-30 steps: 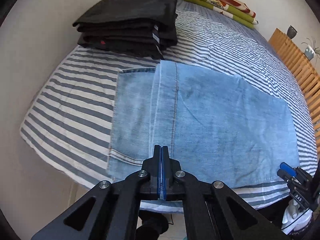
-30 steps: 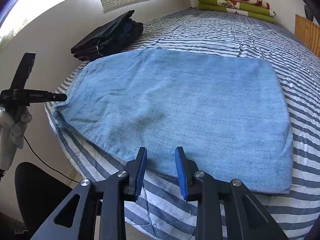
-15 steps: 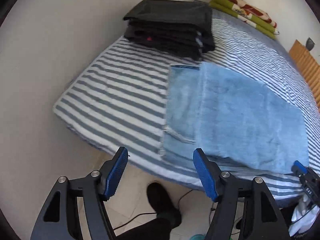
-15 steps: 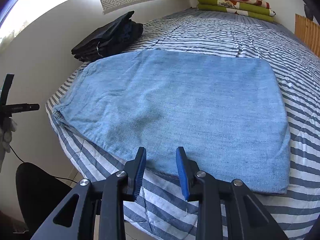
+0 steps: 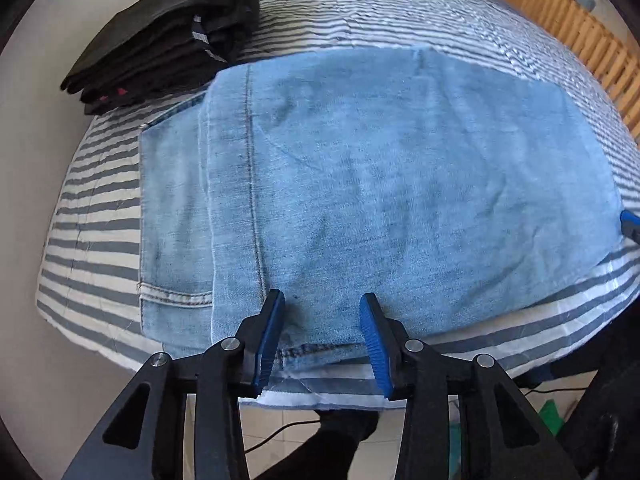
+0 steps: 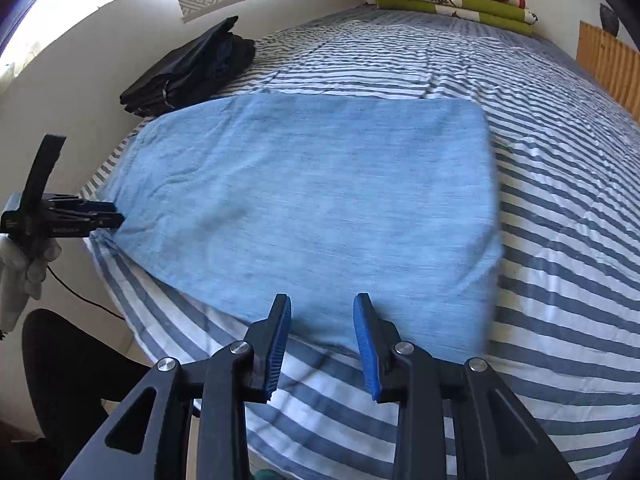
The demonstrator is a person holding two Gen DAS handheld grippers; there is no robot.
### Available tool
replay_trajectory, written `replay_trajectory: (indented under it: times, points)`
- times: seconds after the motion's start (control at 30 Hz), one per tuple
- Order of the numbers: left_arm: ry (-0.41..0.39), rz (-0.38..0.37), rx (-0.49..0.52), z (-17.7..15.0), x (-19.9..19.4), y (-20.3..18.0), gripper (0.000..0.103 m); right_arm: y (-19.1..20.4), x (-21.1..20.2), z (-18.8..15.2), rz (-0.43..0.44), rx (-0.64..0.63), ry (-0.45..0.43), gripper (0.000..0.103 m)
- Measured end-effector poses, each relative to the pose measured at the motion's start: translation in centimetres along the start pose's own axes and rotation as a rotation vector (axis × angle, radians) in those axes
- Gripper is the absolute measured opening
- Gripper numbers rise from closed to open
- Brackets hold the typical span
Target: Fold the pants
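On the striped bed (image 5: 360, 20) the jeans (image 5: 380, 184) lie folded flat, near its front edge. Both left gripper (image 5: 321, 338) and right gripper (image 6: 321, 344) hover with jaws apart, empty (the left's have just been closing). Denim looks soft but weighty; I'd pinch the near edge through all layers.

dark clothes stack (image 5: 160, 40) top cropped, jeans (image 6: 460, 240) edge blurred

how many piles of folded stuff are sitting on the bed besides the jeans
2. A stack of folded black clothes lies by the wall, just beyond the jeans. A pile of folded green and red blankets lies at the far end of the striped bed. None looks hidden.
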State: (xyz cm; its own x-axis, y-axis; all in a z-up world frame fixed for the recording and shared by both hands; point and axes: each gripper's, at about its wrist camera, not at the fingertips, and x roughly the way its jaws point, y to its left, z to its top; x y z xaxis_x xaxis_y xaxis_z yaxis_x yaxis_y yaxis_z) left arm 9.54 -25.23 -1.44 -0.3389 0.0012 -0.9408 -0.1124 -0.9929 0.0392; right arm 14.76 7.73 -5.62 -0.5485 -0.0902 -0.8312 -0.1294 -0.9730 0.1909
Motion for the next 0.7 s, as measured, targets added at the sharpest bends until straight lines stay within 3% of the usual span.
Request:
replay_trajectory:
  times: [0.1, 0.2, 0.27, 0.33, 0.37, 0.43, 0.5, 0.63, 0.7]
  points:
    - [-0.117, -0.075, 0.024, 1.7, -2.7, -2.7, 0.040, -3.6, -1.9, 0.7, 0.045, 0.115, -0.053, 0.029]
    - [-0.164, -0.127, 0.089, 4.1, -2.2, -7.0, 0.040, -5.6, -2.4, 2.1, 0.014, 0.193, -0.108, 0.030]
    - [-0.124, -0.126, 0.160, 5.0, 0.4, -9.5, 0.041, -6.2, -2.1, 2.9, 0.024, 0.230, -0.120, 0.030]
    - [-0.021, -0.038, 0.208, 4.9, 4.5, -10.9, 0.042, -6.5, -1.4, 3.3, 0.002, 0.232, -0.121, 0.030]
    - [-0.084, -0.052, 0.196, 4.9, 4.1, -10.8, 0.042, -6.6, -0.9, 3.4, -0.018, 0.222, -0.113, 0.030]
    - [-0.046, -0.068, 0.166, 5.1, 4.0, -10.4, 0.042, -7.5, -0.1, 3.5, -0.044, 0.224, -0.093, 0.030]
    - [-0.073, -0.088, 0.126, 4.8, 2.7, -10.3, 0.040, -9.2, 0.1, 3.2, -0.012, 0.273, -0.083, 0.030]
    - [-0.130, -0.146, 0.220, 3.3, 0.5, -12.8, 0.040, -12.4, -0.3, 2.6, 0.106, 0.391, -0.064, 0.030]
    - [-0.093, -0.129, 0.262, 2.0, 2.2, -13.9, 0.041, -12.6, -0.5, 1.9, 0.144, 0.408, -0.050, 0.030]
